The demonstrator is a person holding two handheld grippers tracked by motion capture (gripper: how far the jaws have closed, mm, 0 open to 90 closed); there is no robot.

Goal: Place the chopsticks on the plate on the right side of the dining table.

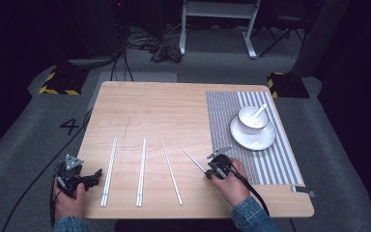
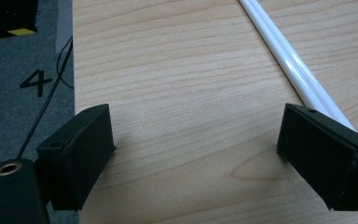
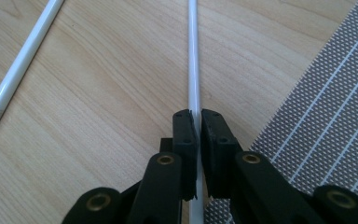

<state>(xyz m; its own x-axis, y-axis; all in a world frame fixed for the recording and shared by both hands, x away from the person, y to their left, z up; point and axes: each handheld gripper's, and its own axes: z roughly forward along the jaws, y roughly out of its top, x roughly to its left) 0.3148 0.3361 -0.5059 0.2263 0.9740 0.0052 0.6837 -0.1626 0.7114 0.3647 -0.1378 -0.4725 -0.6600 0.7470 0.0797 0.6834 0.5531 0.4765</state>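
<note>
Your right gripper (image 3: 196, 122) pinches the single chopstick (image 3: 193, 56) near its end, beside the striped mat (image 3: 326, 102); lifted, it may pivot and slip; your left gripper (image 2: 196, 154) idles, jaws spread, beside a chopstick pair (image 2: 289, 60).

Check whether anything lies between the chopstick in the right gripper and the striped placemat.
Nothing visible does. The right gripper is shut on the chopstick, and only bare table separates it from the near edge of the striped placemat.
</note>
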